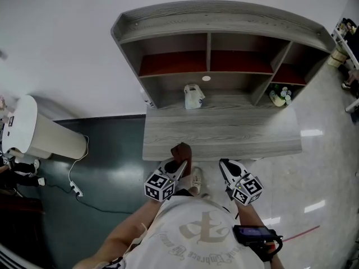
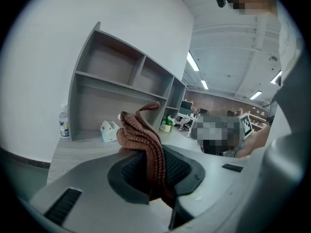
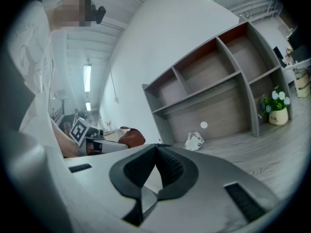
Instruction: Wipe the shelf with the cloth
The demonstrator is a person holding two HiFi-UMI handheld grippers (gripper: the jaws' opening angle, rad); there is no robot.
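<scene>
One brown cloth [image 2: 143, 140] is hanging clamped between the left gripper's [image 1: 177, 166] fingers over the grey table's [image 1: 235, 136] front edge. Right gripper's [image 3: 156, 148] fingers are sitting together, empty. Behind, the shelf [image 1: 224, 17] is standing against a white wall [image 1: 67, 38].

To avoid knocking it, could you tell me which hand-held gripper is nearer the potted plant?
Right. The right hand-held gripper is at the desk edge, left of the potted plant; the left hand-held gripper, gripping the cloth, is farther left.
</scene>
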